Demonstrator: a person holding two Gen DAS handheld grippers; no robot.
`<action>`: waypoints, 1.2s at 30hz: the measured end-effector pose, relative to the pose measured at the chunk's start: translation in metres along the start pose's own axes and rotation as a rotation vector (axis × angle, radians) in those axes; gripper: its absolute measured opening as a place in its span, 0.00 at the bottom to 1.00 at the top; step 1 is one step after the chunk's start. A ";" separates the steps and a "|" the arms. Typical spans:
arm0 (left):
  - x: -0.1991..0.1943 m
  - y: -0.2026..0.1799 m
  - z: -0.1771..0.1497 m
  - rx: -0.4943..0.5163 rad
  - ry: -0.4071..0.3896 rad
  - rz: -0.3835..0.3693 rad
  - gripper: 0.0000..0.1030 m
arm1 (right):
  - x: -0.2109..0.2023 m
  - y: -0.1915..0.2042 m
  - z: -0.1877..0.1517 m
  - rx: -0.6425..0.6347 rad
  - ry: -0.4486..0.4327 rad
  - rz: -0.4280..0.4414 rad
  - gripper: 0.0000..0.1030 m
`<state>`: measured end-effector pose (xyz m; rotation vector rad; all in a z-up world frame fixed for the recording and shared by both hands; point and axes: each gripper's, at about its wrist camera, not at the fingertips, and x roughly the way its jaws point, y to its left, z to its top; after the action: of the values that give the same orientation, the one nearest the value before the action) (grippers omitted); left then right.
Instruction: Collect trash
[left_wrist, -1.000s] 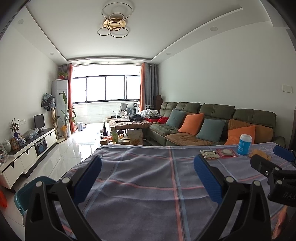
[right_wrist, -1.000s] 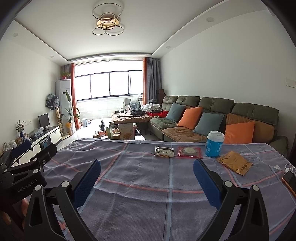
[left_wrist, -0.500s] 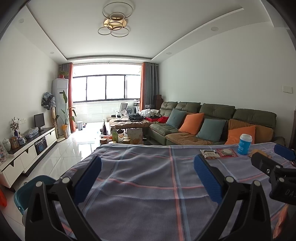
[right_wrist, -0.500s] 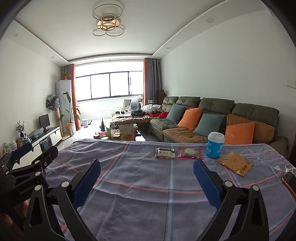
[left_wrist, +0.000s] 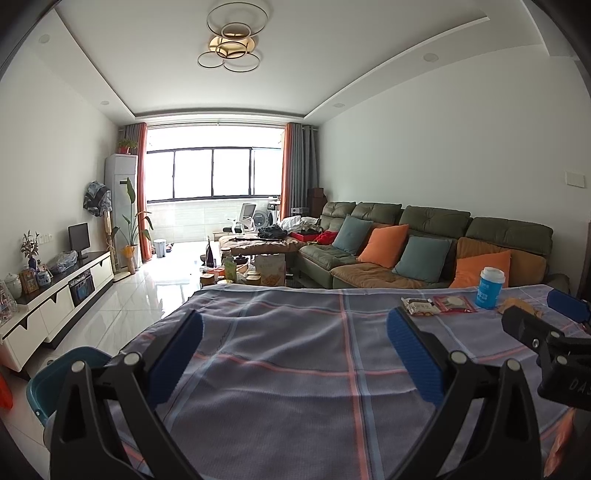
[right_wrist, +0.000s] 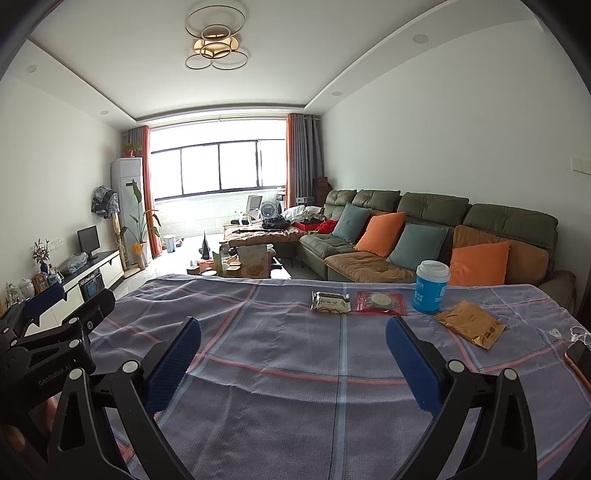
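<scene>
Trash on plaid grey-blue tablecloth (right_wrist: 295, 369), far edge: dark printed snack wrapper (right_wrist: 330, 302) beside red clear-fronted packet (right_wrist: 380, 302), blue paper cup with white lid (right_wrist: 430, 287), crumpled gold foil pouch (right_wrist: 470, 324); wrapper print too small to read. Left gripper (left_wrist: 294, 353) and right gripper (right_wrist: 293, 363): blue-padded fingers spread wide, empty, above bare cloth. Orange-edged phone (right_wrist: 578, 360) cut off at right. Teal bin (left_wrist: 55, 376) partly hidden.

Both grippers (left_wrist: 295, 350) (right_wrist: 293, 350) wide apart, level
</scene>
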<state>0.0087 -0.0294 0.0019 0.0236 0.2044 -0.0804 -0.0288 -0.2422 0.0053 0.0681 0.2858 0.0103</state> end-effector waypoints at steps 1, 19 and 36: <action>0.000 0.000 0.000 0.000 0.001 0.000 0.97 | 0.000 0.000 0.000 0.000 0.000 -0.001 0.97; 0.000 0.000 0.001 -0.003 0.001 0.000 0.97 | 0.003 -0.001 -0.003 0.005 0.010 0.003 0.97; 0.001 0.000 0.002 -0.005 0.000 0.000 0.97 | 0.003 -0.001 -0.004 0.007 0.007 0.004 0.97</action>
<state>0.0097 -0.0297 0.0042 0.0189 0.2046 -0.0802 -0.0270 -0.2428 0.0005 0.0757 0.2923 0.0133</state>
